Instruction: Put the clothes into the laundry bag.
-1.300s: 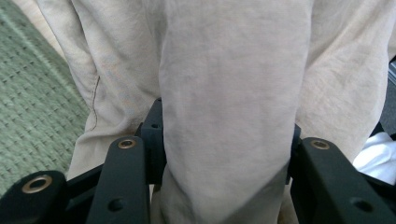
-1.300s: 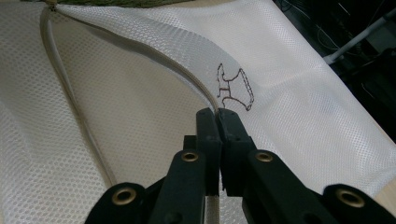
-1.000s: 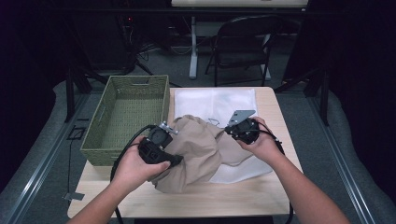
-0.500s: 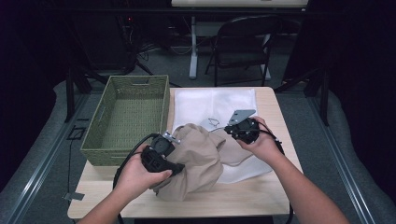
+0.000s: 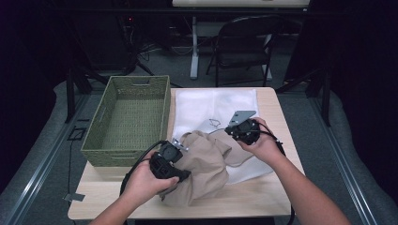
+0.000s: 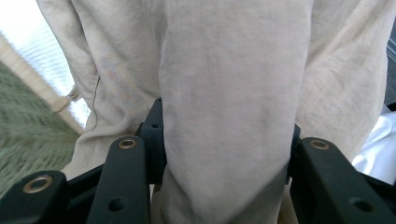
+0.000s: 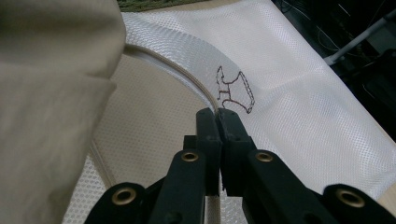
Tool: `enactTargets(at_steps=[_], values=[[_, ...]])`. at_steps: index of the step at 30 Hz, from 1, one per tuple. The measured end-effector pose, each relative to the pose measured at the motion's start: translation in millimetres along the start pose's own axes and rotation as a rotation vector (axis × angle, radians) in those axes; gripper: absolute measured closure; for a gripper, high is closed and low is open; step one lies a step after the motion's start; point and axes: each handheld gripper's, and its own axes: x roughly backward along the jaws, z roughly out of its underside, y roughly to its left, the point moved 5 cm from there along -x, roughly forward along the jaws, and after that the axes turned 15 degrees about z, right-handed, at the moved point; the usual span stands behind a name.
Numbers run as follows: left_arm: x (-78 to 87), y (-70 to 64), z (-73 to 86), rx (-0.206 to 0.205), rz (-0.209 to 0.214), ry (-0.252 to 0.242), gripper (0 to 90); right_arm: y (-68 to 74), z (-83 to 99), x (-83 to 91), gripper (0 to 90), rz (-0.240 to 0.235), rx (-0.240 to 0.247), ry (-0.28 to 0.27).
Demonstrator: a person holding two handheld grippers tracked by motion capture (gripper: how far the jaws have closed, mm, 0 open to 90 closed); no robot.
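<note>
A crumpled beige garment (image 5: 206, 164) lies on the near middle of the table, partly over a white mesh bag (image 5: 211, 103). My left gripper (image 5: 179, 146) is shut on a thick fold of the garment (image 6: 224, 93), which bulges between its jaws (image 6: 224, 140). My right gripper (image 5: 226, 130) is at the garment's right side. It is shut on the trimmed rim of the mesh bag (image 7: 289, 93), jaws pressed together (image 7: 217, 114). The rim is raised and the bag's inside shows beneath it. The garment (image 7: 46, 93) hangs at the left of the right gripper view.
A green woven basket (image 5: 129, 117) stands on the left of the wooden table (image 5: 253, 199), close to my left gripper. A small dark stitched mark (image 7: 233, 91) is on the bag. A folding chair (image 5: 244, 42) and cables lie beyond the table's far edge.
My left gripper has moved right and toward the near edge, dragging the garment into a tighter bunch. The right gripper has stayed almost still on the bag's rim.
</note>
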Motion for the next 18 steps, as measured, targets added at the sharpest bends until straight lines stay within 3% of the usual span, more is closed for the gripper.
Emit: enactTargets(at_steps=[18], values=[[-32.3, -6.0, -5.3, -0.021, 0.020, 0.034, 54.5, 2.1, -0.9, 1.3, 88.1, 0.004, 0.014, 0.000]])
